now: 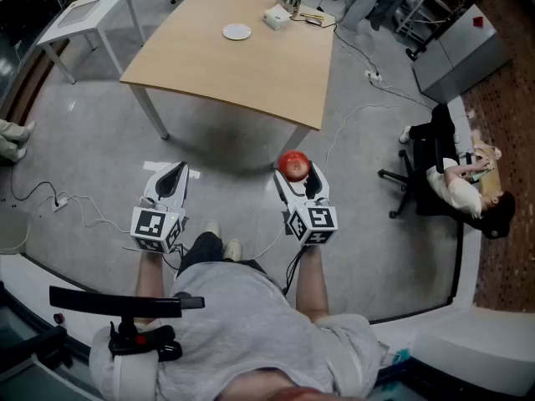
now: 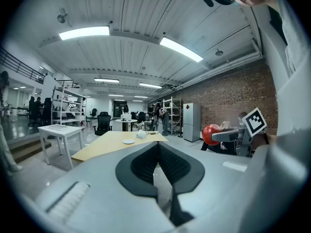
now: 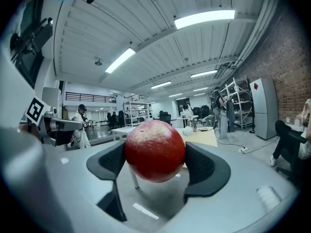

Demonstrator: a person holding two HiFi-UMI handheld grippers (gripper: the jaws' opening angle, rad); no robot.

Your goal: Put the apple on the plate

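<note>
Much floor [image 1: 234,161] between apple [image 1: 292,164] and table edge [image 1: 226,100].

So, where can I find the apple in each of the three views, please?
Head view: the apple is just right of centre, between the jaws of the right gripper.
Left gripper view: the apple is small, at the right of the picture at mid height.
Right gripper view: the apple fills the centre, gripped between the jaws.
Shared landmark: the wooden table, which lies ahead of the grippers in every view.
</note>
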